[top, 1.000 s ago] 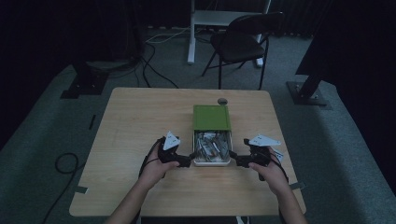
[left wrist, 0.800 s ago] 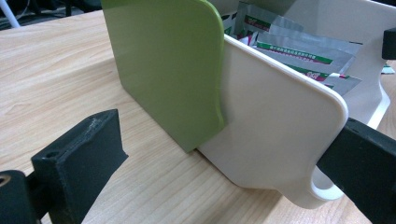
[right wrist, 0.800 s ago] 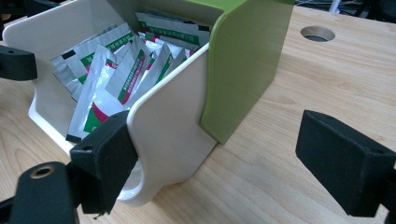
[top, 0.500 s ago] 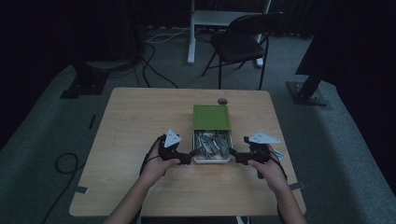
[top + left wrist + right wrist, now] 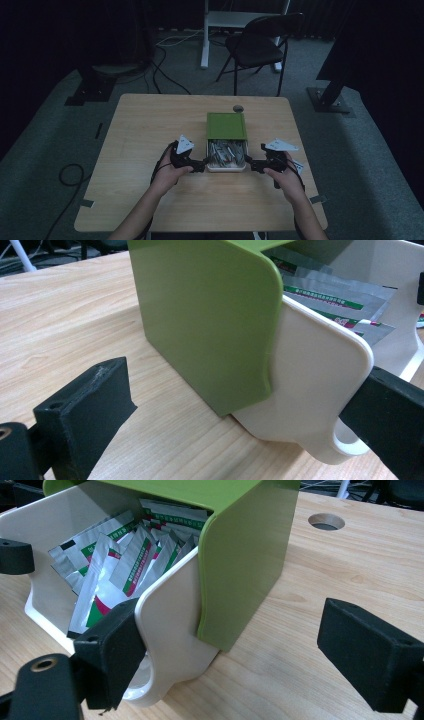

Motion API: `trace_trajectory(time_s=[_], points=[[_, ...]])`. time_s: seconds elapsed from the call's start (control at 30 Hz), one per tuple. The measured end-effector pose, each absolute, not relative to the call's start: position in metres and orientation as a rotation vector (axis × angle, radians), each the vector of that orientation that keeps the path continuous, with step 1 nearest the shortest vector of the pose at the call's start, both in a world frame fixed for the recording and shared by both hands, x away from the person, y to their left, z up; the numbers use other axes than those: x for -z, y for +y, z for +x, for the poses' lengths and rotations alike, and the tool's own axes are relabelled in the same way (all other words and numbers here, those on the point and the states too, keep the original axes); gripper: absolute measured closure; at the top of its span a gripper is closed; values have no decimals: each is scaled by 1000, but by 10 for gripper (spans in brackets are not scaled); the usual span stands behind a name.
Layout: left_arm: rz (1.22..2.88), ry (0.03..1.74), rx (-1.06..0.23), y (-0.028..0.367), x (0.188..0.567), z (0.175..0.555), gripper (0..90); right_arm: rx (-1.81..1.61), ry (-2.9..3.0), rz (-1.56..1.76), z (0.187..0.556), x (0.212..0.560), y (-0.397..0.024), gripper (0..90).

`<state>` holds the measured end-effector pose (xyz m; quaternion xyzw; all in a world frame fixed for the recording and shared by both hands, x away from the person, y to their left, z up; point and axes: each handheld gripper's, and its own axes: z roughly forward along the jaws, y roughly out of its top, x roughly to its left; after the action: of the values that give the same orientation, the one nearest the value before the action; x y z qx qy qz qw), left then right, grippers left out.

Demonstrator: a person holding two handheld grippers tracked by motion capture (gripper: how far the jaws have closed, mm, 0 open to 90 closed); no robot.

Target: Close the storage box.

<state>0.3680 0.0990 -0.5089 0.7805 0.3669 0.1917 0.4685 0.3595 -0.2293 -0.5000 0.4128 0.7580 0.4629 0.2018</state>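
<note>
— Sliding open, is it? The cream plastic drawer [image 5: 226,161] of silver sachets [image 5: 120,562] sits half out of its green sleeve [image 5: 226,125], mid-table.

— Yes. Left gripper [image 5: 201,165] and right gripper [image 5: 249,165] both gape, one jaw against each front corner, gripping nothing. Next, probably an even pull.

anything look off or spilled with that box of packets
Nothing spilled. The packets lie jumbled but inside the white drawer, which is pulled partway out of its green cover. One oddity: the left tool has a chipped, rough edge on one jaw.
</note>
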Motion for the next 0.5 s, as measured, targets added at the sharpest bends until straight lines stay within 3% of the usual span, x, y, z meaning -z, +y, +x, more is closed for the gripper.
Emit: trace_trajectory(time_s=[0.5], points=[[1914, 913, -478, 99, 508, 379, 28, -1274, 2096, 1173, 369, 499, -226, 131]])
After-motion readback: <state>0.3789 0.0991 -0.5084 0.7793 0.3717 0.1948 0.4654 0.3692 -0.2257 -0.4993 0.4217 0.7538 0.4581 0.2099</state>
